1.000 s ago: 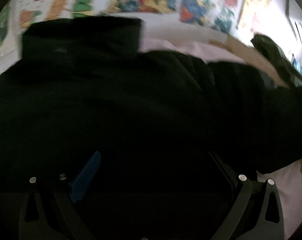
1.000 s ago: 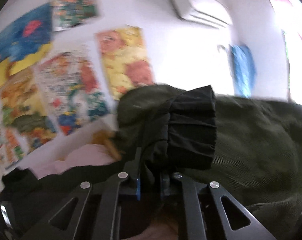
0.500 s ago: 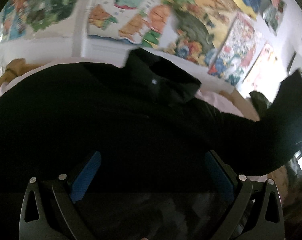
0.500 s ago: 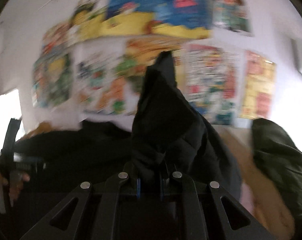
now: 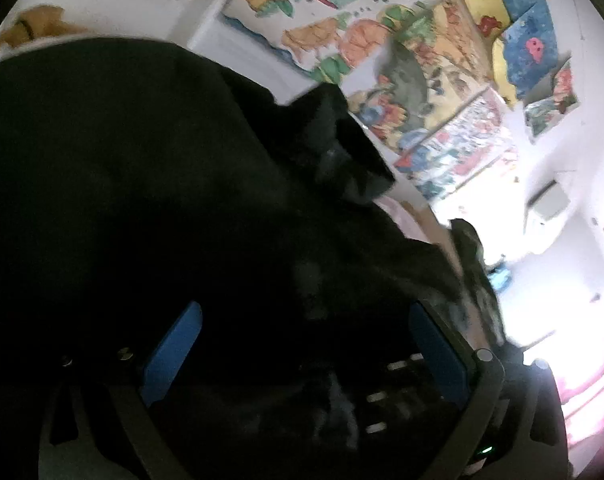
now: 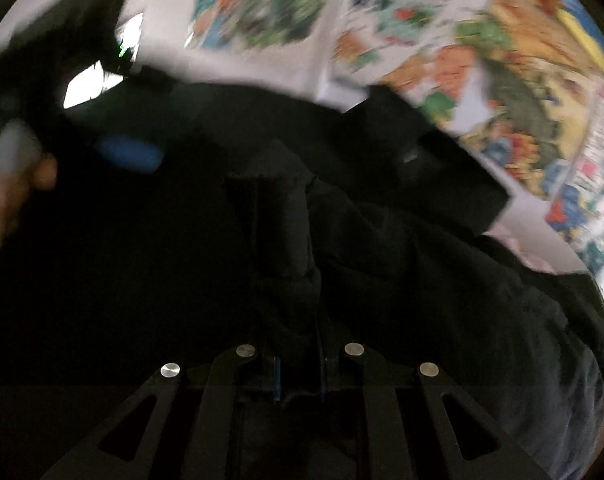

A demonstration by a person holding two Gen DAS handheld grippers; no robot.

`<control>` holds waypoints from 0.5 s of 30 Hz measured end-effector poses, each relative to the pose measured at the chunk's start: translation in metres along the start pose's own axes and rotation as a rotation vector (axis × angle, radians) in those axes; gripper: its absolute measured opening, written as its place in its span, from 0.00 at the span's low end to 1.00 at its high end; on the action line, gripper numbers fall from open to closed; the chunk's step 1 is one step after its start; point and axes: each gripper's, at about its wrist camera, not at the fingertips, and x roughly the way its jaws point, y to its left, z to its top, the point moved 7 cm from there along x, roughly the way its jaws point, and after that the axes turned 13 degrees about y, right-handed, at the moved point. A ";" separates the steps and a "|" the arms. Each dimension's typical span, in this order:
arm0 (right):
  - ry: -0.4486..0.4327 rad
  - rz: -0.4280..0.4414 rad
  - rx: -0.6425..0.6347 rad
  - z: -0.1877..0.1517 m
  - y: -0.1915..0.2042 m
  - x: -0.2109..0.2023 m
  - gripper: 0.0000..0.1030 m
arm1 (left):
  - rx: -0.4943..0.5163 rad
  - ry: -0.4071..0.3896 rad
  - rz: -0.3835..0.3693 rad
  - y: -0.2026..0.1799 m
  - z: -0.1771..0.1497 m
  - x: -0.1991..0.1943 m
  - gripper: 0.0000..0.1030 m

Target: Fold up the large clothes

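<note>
a white wall (image 5: 238, 46) fills the upper part of both views, hung close with bright painted posters; one with orange and green shapes on white (image 5: 341, 40), a darker grey-green one beside it (image 5: 417, 76), a blue and yellow one toward the upper right (image 5: 521, 36), and a small one set apart on its own (image 5: 551, 100); an air conditioner unit (image 5: 549, 202) sits high on the wall at the right; strong light washes out the right side (image 5: 541, 300); a pale pink surface (image 5: 401, 216) shows at the wall's foot; the right wrist view is blurred, its posters smeared (image 6: 481, 52).
</note>
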 end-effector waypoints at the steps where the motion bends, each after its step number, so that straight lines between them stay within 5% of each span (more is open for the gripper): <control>1: 0.014 -0.003 -0.012 -0.003 0.004 0.006 0.12 | -0.009 0.019 -0.009 0.000 0.001 0.005 0.98; 5: 0.026 -0.005 -0.022 -0.010 0.005 0.014 0.13 | -0.083 0.079 0.016 0.012 0.001 0.030 0.94; 7: 0.029 0.005 -0.018 -0.012 0.002 0.014 0.15 | -0.128 0.098 0.029 0.021 0.001 0.040 0.71; 15: 0.043 0.012 -0.032 -0.015 0.004 0.014 0.26 | -0.185 0.113 0.063 0.037 0.005 0.057 0.21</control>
